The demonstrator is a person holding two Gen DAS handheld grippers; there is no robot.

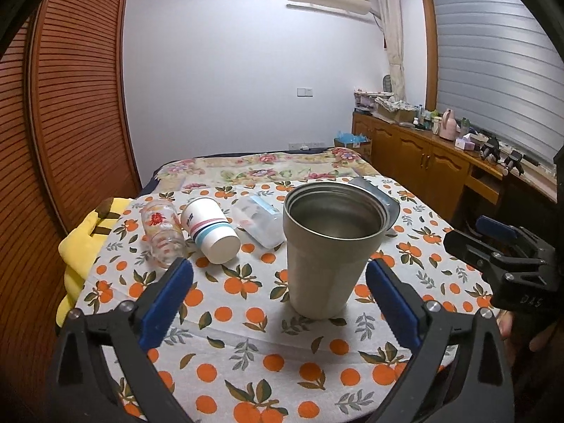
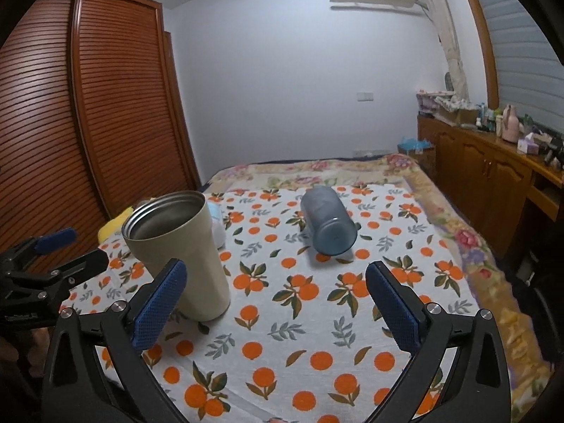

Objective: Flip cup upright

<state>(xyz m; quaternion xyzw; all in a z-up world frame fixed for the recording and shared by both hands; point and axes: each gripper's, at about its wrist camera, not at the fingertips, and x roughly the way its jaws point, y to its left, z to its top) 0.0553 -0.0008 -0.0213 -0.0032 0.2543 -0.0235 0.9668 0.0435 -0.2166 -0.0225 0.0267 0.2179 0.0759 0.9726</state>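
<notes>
A beige steel-lined tumbler [image 1: 326,246] stands upright on the orange-print cloth, mouth up; it also shows in the right wrist view [image 2: 179,250]. My left gripper [image 1: 278,303] is open, its blue pads on either side of the tumbler and a little nearer than it, touching nothing. My right gripper [image 2: 275,303] is open and empty, with the tumbler just beyond its left pad. A blue translucent cup [image 2: 329,220] lies on its side ahead of the right gripper. A white striped paper cup [image 1: 210,229], a printed glass [image 1: 163,232] and a clear plastic cup [image 1: 259,220] lie on their sides left of the tumbler.
The cloth-covered table [image 2: 282,335] stands against a bed with a floral cover [image 1: 268,169]. A yellow cloth [image 1: 83,246] hangs at the table's left edge. A louvred wardrobe [image 1: 70,105] is to the left, a cluttered wooden sideboard [image 1: 423,155] to the right.
</notes>
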